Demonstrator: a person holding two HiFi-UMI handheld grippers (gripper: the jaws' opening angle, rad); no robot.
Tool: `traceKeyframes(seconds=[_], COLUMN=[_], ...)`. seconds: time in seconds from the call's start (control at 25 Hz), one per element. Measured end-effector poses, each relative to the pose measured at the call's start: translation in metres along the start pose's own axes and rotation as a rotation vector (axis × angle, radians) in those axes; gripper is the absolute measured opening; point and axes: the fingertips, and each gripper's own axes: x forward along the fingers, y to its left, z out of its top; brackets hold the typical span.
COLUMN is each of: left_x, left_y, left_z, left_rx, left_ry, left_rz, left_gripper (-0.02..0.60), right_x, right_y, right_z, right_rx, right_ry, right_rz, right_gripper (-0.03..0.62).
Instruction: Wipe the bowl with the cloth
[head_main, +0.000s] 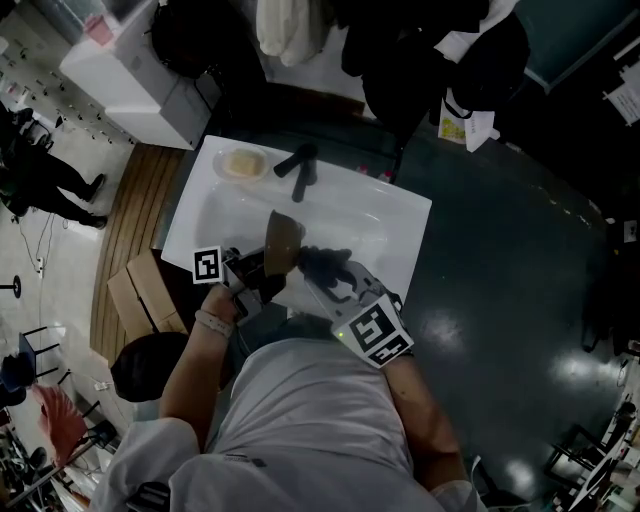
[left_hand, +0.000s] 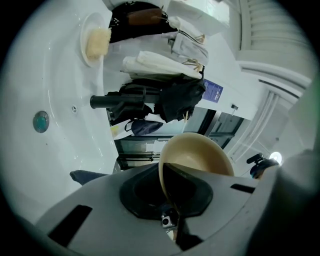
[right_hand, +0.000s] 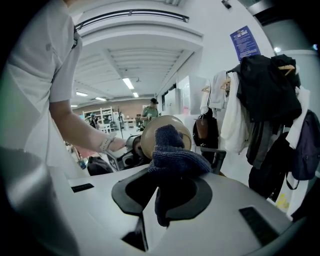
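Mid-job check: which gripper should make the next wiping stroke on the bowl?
Right. The right gripper is shut on the cloth, which appears pressed against the inside of the bowl. The left gripper is shut on the bowl's rim, so it is better used to hold the bowl steady.

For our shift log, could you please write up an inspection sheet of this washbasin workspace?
Surface: white washbasin with a round drain plug.
Job's things: tan round bowl held tilted on edge over the basin; dark blue knitted cloth right up at the bowl, contact not certain.
Clutter: yellow sponge in a white round dish; black tap.
Grippers: left tongs shut on the bowl's rim; right tongs shut on the cloth.
Cables: nothing seen at the basin.
Surroundings: dark coats on hangers; cardboard box on the floor; a person standing off to the left.
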Motion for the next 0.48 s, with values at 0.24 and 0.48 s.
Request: traceKeyframes(seconds=[0.24, 0.48], left_x=[0.009, 0.012], left_y=[0.000, 0.011], left_z=[-0.017, -0.041], left_rx=[0.001, 0.002], left_ry=[0.085, 0.168], left_rz=[0.004, 0.054], left_gripper=[0.020, 0.020], right_x=[-0.003, -0.017], right_y=[-0.018, -0.049], right_z=[-0.001, 0.003], right_rx=[-0.008, 0.025], right_ry=[0.010, -0.015], right_rz=[-0.086, -0.219], right_gripper=[0.072, 0.072])
